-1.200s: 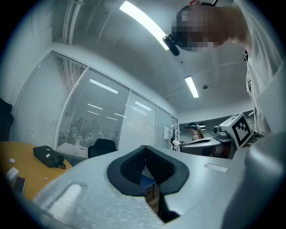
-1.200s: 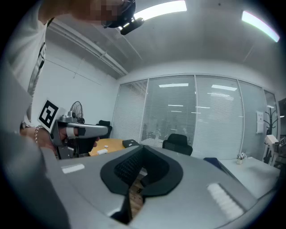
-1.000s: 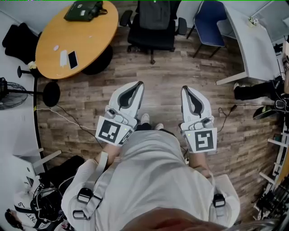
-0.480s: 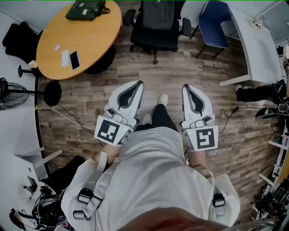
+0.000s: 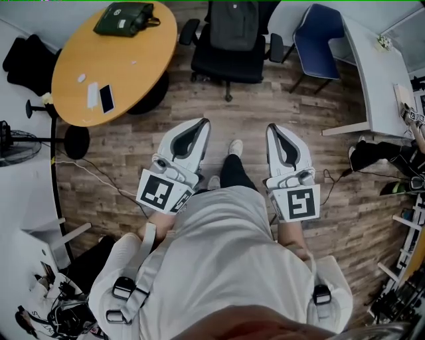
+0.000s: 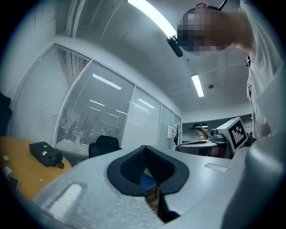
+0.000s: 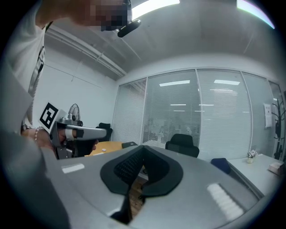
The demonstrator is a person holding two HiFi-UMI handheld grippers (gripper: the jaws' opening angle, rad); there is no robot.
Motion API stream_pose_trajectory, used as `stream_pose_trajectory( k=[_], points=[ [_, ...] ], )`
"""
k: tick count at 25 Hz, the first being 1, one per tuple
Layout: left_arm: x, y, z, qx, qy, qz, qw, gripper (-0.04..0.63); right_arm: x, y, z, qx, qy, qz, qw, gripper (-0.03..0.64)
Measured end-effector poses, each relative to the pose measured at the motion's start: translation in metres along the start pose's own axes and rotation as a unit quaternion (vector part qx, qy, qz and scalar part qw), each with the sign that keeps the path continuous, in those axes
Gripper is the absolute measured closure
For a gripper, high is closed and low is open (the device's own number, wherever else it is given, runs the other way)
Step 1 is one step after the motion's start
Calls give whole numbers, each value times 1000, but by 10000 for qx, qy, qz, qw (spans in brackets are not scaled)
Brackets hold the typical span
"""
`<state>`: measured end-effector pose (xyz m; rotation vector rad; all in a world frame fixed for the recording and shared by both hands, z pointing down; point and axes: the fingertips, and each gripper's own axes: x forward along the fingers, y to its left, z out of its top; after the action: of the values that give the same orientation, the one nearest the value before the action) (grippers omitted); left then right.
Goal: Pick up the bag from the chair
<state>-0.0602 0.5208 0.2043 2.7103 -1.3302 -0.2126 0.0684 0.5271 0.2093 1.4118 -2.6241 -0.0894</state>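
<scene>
A grey bag [image 5: 232,24] leans against the backrest of a black office chair [image 5: 228,61] at the top of the head view. Both grippers are held level over the wooden floor, well short of the chair. My left gripper [image 5: 203,123] is shut with nothing in it. My right gripper [image 5: 273,129] is also shut and empty. In the left gripper view the shut jaws [image 6: 145,166] point towards the black chair [image 6: 104,145]. The right gripper view shows the chair [image 7: 183,144] beyond its shut jaws [image 7: 142,166]; the bag cannot be made out there.
A round orange table [image 5: 126,73] at the upper left carries a dark green bag [image 5: 126,16] and a phone [image 5: 106,98]. A blue chair [image 5: 319,41] and a white desk [image 5: 382,80] stand at the right. Cables [image 5: 93,174] trail on the floor at left.
The person has stepped forward, one foot now ahead between the grippers. The chair and desk have drawn slightly nearer. Both grippers stay shut and level.
</scene>
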Motion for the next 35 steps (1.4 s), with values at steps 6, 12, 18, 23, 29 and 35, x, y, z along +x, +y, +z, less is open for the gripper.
stream_pose_trajectory(
  k=[6,12,18,23,29,35],
  points=[
    [65,19,1,-10,18,-60,10000,592,39,-54,-1,-47,21,-58,10000,614],
    [130,33,2,10,16,-100,9999,592,72,-111,-2,-10,-12,-105,9999,614],
    [196,47,-1,-1,30,-73,10000,592,106,-168,-7,57,2,-87,9999,614],
    [237,60,-4,0,3,-9,10000,592,128,-203,-11,61,3,-21,10000,614],
    [268,68,-13,-31,31,79,10000,594,147,-230,-22,74,22,73,9999,614],
    [282,88,-23,-91,127,178,9997,593,171,-238,-33,152,147,168,9996,614]
  ],
)
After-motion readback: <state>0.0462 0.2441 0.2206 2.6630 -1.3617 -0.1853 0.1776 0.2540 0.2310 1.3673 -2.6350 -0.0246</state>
